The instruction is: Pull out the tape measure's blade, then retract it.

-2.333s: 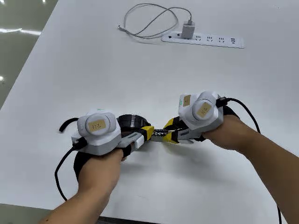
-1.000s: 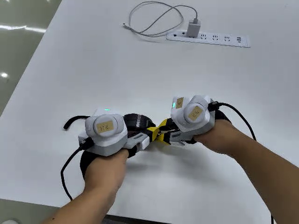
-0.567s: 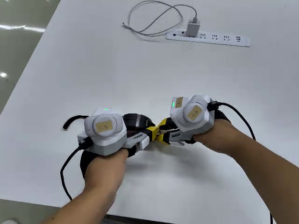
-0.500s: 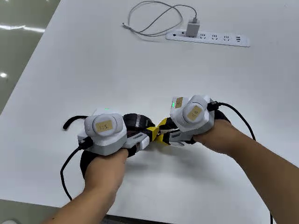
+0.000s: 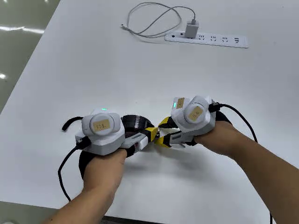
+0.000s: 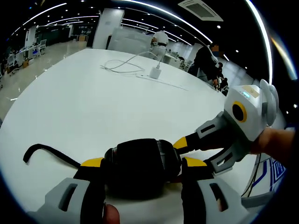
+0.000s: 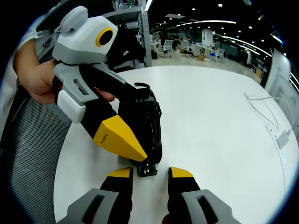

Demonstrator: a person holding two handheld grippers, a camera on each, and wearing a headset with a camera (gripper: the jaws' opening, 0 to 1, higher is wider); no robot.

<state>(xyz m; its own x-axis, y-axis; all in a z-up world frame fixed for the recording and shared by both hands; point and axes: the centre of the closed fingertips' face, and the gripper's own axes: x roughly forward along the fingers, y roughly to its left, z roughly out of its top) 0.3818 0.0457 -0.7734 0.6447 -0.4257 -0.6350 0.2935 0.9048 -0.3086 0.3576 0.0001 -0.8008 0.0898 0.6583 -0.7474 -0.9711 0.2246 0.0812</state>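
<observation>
Left gripper (image 6: 142, 163): jaws pressed against both sides of a black tape measure (image 7: 145, 116), yellow tips flat on its casing. The casing rests on the white table (image 5: 93, 70), near the edge closest to the person. A black strap (image 6: 46, 151) trails from the casing across the tabletop, away from the right gripper.

Right gripper (image 7: 150, 173): faces the left one, tips almost meeting it. Its jaws stand slightly parted on either side of the blade's end hook (image 7: 148, 169). The hook sits close to one jaw, with a visible gap at the other, so no pinch is confirmed. The hook lies against the mouth of the casing, and no length of blade is seen drawn out.

Both tools are hand-held, the hands low over the table and close together.

Far side of the table: a white power strip (image 5: 219, 40) with a white charger (image 5: 189, 31) plugged into it. The charger's pale cable (image 5: 149, 21) lies looped beside it, well apart from the work.
</observation>
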